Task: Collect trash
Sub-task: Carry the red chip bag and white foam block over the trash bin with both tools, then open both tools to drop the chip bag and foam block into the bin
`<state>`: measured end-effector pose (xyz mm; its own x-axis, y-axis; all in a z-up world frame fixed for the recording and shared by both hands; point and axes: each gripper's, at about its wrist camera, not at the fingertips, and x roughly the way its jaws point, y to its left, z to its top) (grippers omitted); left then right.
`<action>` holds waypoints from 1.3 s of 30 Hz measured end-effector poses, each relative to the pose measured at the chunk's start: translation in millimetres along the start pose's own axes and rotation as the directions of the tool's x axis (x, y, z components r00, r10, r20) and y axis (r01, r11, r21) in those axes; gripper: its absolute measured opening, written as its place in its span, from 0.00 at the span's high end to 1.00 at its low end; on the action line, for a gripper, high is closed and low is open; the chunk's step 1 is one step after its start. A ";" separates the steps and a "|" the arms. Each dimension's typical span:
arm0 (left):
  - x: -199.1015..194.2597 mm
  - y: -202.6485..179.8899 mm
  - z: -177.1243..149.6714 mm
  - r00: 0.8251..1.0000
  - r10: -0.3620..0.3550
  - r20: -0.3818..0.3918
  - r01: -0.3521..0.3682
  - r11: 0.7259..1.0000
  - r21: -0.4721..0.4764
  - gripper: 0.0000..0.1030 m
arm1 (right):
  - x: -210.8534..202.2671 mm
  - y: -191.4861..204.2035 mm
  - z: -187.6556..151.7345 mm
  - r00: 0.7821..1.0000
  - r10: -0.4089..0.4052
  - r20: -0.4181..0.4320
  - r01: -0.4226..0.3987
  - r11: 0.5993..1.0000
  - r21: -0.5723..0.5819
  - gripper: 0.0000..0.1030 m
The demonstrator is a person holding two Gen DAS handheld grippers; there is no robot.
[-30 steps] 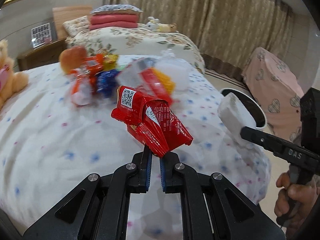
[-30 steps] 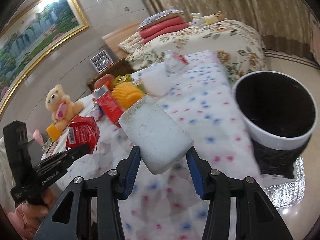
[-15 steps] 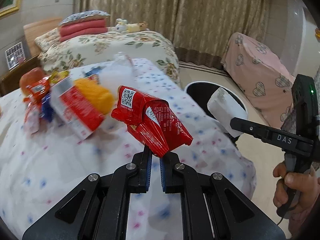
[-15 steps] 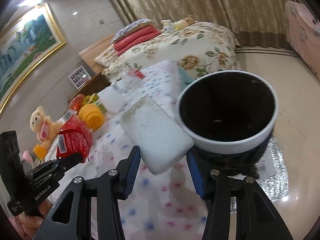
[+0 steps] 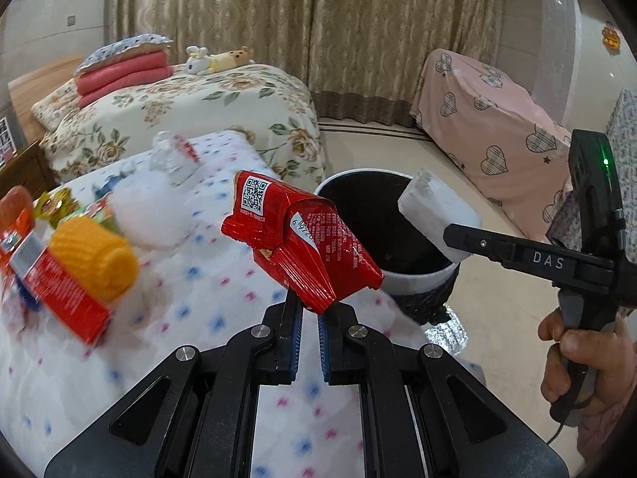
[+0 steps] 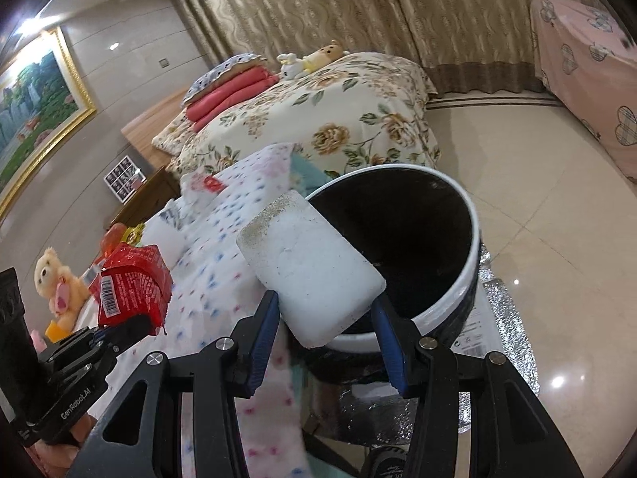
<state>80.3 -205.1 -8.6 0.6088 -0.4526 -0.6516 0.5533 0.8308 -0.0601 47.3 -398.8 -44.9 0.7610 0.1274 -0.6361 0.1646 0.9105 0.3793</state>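
Red wrapper [image 5: 306, 239], crumpled, QR-coded.

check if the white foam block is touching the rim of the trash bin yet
Cannot tell. In the right wrist view the white foam block overlaps the trash bin rim; the left wrist view shows overlap too, no plain gap or contact.

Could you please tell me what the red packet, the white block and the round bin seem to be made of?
The red packet with a QR code looks like glossy plastic film: it creases sharply and shines. The white rectangular block looks like matte foam, perhaps polystyrene: its surface is grainy, with a speckled end. The round white-rimmed bin seems smooth hard plastic with a dark inside, possibly a liner.
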 end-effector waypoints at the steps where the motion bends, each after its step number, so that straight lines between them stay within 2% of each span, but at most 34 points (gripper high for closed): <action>1: 3.0 -2.8 2.2 1.000 -0.002 -0.002 0.002 1.000 0.006 0.94 | 0.3 -2.5 2.4 1.000 -0.004 0.000 0.004 1.000 0.002 0.53; 17: 46.5 -36.4 35.5 0.998 -0.047 -0.036 0.049 0.997 0.062 0.94 | 14.5 -34.6 28.1 0.999 -0.051 -0.019 0.052 0.998 0.028 0.52; 39: 79.1 -45.6 47.0 0.995 -0.058 -0.087 0.064 0.995 0.075 0.93 | 28.3 -45.8 37.6 0.997 -0.060 -0.043 0.061 0.998 0.033 0.49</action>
<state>130.0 -293.9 -21.8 0.5243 -0.4700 -0.7101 0.6321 0.7735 -0.0453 84.9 -451.7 -55.0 0.7223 0.0895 -0.6858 0.2313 0.9033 0.3614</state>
